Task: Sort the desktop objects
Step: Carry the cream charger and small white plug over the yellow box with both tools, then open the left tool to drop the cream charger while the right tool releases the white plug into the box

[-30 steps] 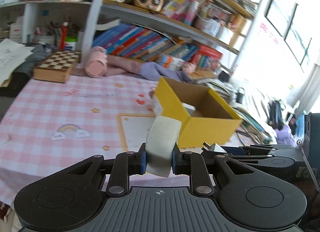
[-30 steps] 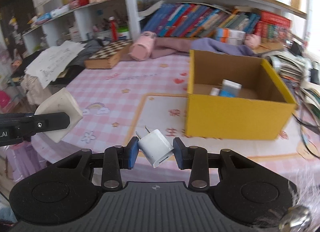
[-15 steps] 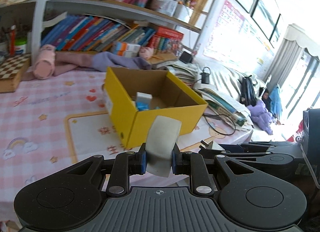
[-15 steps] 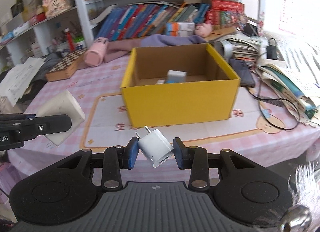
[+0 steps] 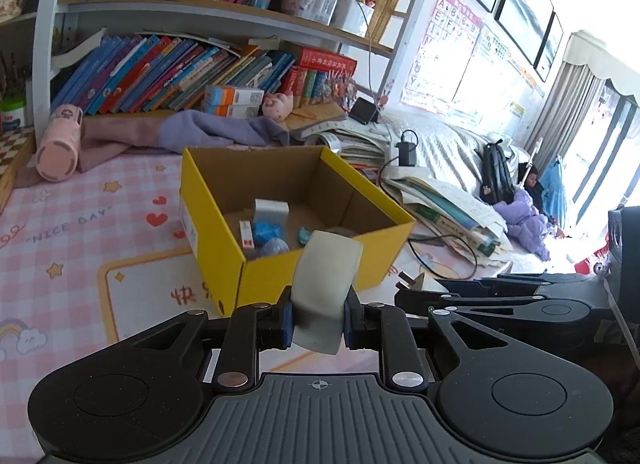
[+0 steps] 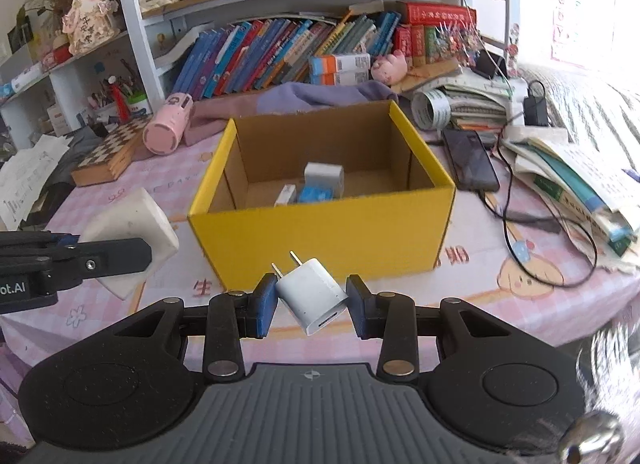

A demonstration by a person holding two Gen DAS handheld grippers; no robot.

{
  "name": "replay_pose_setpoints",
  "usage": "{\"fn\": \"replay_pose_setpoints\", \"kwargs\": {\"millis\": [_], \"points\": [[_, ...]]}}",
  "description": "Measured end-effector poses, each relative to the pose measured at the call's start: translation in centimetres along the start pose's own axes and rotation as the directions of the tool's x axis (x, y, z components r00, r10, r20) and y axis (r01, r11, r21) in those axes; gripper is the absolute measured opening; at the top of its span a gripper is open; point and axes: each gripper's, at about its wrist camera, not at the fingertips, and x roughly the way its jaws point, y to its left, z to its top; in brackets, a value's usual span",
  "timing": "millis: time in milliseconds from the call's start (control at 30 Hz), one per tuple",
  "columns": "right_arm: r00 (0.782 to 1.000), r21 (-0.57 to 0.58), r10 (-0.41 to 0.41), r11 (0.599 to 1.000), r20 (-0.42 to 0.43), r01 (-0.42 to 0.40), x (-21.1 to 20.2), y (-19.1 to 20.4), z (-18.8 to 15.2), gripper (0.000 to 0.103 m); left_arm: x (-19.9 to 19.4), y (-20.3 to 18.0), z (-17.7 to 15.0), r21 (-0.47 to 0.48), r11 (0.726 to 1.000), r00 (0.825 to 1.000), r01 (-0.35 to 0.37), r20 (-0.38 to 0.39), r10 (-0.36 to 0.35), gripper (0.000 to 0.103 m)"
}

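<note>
The left gripper (image 5: 318, 318) clamps an eraser (image 5: 323, 292); the right gripper (image 6: 312, 300) clamps a charger (image 6: 312, 294) cornerwise. The box (image 6: 320, 232) sits at twelve o'clock. Released short, either could bounce off its near wall onto the tabletop (image 6: 500, 248).

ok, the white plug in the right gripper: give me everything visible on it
The white charger plug is a small rounded-corner cube, glossy plastic by the look, with two flat metal prongs pointing up-left toward the yellow box. A slot-shaped port shows on its lower face. It sits tilted, clamped between the right gripper's blue-padded fingers, held above the pink checked tablecloth, short of the box. Nothing else touches it.
</note>
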Motion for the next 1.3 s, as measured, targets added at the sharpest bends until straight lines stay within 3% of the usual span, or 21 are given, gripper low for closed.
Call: {"fn": "replay_pose_setpoints", "kwargs": {"millis": [700,1033,1300], "points": [[0.993,-0.153,0.118,0.982,0.026,-0.112,8.9,-5.5,8.4,0.035,9.0,-0.4,5.3,-0.054,0.987,0.988,-0.153,0.001,0.153,0.021],[0.984,-0.254,0.161,0.951,-0.076,-0.175,16.3,-5.1,12.0,0.035,14.5,0.0,6.1,-0.042,0.967,0.965,-0.251,-0.093,0.246,0.021],[0.962,-0.286,0.181,0.929,-0.203,-0.235,21.4,-4.1,13.6,0.035,18.6,0.0,5.7,0.003,0.963,0.943,-0.271,-0.202,0.266,0.021]]}}
